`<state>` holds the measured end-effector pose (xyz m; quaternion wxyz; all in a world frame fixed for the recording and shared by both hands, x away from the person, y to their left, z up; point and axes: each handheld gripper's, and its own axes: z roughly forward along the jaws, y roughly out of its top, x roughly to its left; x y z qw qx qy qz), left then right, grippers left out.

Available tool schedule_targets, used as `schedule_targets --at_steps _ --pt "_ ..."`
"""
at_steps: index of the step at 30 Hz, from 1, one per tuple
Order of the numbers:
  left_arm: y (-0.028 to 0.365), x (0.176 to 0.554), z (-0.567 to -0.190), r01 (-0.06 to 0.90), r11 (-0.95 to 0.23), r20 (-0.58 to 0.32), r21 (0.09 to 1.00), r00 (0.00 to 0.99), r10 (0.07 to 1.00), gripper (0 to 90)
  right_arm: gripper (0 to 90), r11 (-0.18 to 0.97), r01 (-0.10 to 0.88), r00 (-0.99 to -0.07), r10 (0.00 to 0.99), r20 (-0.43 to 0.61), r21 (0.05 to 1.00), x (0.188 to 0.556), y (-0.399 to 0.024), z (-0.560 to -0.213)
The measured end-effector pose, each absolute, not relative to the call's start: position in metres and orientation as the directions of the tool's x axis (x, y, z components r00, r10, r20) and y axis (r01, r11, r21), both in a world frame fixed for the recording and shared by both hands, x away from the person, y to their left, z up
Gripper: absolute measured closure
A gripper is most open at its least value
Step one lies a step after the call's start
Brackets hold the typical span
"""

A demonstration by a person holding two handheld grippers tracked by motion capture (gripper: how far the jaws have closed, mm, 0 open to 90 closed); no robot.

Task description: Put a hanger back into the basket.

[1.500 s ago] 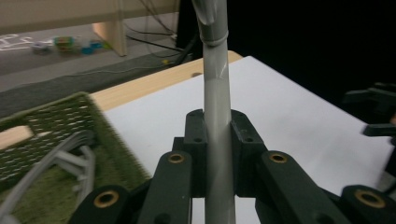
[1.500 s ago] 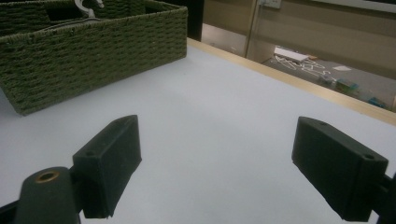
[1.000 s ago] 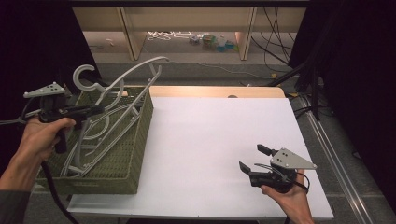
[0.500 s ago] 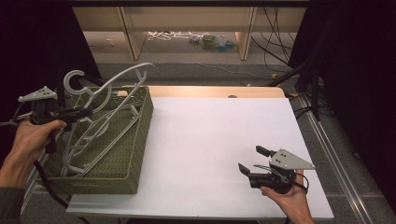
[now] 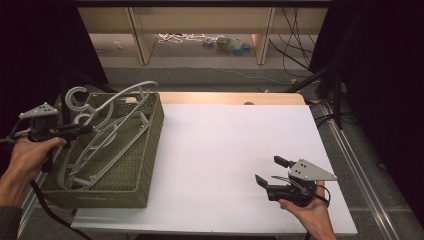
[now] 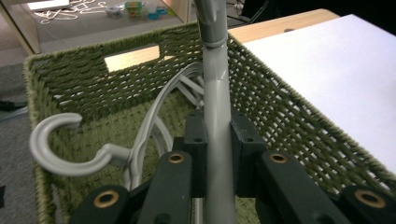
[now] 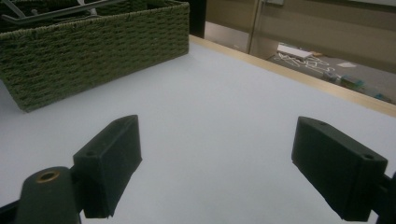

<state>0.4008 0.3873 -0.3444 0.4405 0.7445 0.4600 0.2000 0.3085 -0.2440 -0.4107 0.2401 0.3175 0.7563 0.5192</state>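
Left hand-held gripper [image 6: 217,154] clenched on grey plastic hanger [image 6: 215,93], long axis along the jaws, over green woven basket [image 5: 145,165]; right hand-held gripper [image 5: 270,172] released, well apart.

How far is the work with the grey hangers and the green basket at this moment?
Done: several grey hangers lie in the green basket. In hand: the left gripper is shut on one hanger over the basket. Left: releasing it; the right gripper waits open above the white table.
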Motion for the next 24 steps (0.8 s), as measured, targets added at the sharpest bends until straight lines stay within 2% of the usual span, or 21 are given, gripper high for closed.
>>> schedule_targets --at_steps 1,6,24 --pt "0.388 0.400 -0.345 0.512 -0.194 -0.097 0.837 0.488 0.868 79.3 16.7 0.281 0.254 -0.682 0.730 -0.034 0.926 0.307 -0.245 -0.409" --pt "0.394 0.399 -0.351 0.523 -0.196 -0.097 0.829 0.480 0.872 79.4 16.7 0.266 0.226 -0.684 0.728 -0.042 0.937 0.308 -0.243 -0.410" --pt "0.396 0.401 -0.379 0.605 -0.207 -0.129 0.768 0.464 0.876 79.3 16.6 0.263 0.246 -0.691 0.722 -0.021 0.933 0.307 -0.243 -0.410"
